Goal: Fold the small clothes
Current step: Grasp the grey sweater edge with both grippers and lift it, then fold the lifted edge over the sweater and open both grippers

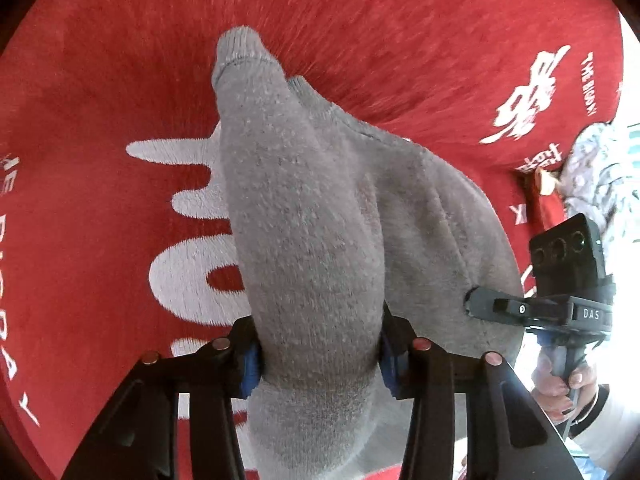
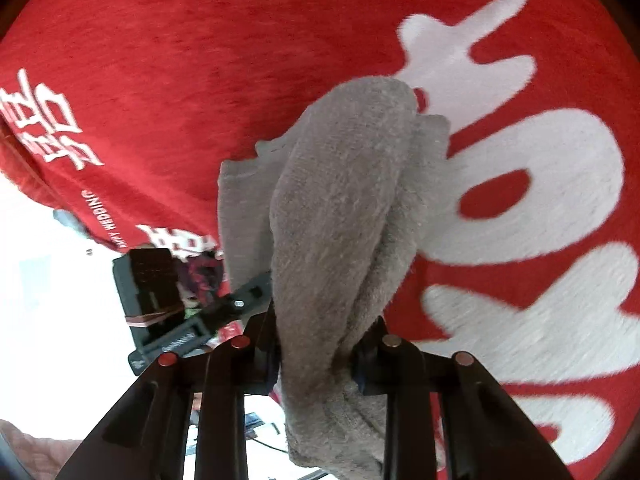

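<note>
Over a red cloth (image 1: 400, 20) with white lettering, the gray sock (image 1: 304, 220) hangs off the surface, its long axis running away from the left gripper (image 1: 320, 356) clamping one part, the right gripper (image 2: 316, 356) clamping another just beside.

surface: red cloth (image 1: 100, 80) | print: white lettering (image 2: 540, 184) | edge: bright daylight
</note>
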A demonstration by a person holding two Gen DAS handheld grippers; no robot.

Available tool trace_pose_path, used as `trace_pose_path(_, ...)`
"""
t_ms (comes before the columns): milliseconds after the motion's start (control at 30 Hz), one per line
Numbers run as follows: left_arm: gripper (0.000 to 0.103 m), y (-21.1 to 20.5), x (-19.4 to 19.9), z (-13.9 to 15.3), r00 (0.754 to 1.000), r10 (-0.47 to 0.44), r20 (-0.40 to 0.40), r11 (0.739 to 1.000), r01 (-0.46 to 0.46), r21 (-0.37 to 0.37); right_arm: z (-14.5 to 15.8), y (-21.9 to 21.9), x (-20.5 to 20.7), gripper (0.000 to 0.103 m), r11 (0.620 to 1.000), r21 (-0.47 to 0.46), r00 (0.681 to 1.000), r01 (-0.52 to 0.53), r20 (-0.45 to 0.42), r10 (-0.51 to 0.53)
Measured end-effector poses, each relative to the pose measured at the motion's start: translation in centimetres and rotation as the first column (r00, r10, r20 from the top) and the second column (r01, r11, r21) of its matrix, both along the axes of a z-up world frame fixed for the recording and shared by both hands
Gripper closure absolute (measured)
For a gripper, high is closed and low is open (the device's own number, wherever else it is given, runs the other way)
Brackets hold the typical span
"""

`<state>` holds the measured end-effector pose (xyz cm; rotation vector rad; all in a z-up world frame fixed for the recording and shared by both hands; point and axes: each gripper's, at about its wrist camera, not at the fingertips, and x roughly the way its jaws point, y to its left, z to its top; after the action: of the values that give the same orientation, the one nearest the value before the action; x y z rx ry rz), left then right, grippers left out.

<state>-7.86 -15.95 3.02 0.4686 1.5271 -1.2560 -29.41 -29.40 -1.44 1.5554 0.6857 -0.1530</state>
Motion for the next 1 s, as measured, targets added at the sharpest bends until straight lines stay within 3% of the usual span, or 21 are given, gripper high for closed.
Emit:
trace_pose_path(400,0.056,7.7,0.0,5.9,1.0,0.022,0.014,1.0,-0.021,-0.006,3.9,5.0,-2.1,0.073,0.996,0.083,0.997,-0.013,0.078,0.006)
trace_pose_path(733,0.056,15.1,3.2,4.5,0.999,0.024,0.044,0.998,-0.026,0.051,2.6,12.0,0.8,0.073,0.993,0.114,0.997,-0.021,0.075,0.013)
trace_pose_path(833,0.055,15.9,3.7,2.7,0.993,0.031,0.113,0.993,-0.043,0.106,2.0,12.7,2.0,0.072,0.998,0.043,0.999,-0.043,-0.003,0.043)
trace_pose_path(900,0.055,16.7,4.2,2.3,0.983,0.036,0.182,0.991,-0.058,0.117,1.7,12.6,2.7,0.072,0.996,-0.037,0.99,-0.08,-0.117,0.075)
trace_pose_path(933,0.055,17.0,4.5,2.2,0.976,0.034,0.215,0.991,-0.061,0.121,1.8,12.5,2.8,0.07,0.991,-0.086,0.98,-0.104,-0.178,0.087)
trace_pose_path(1000,0.055,17.9,5.3,2.1,0.965,0.042,0.26,0.988,-0.079,0.13,2.2,12.2,3.0,0.063,0.963,-0.205,0.93,-0.173,-0.355,0.092)
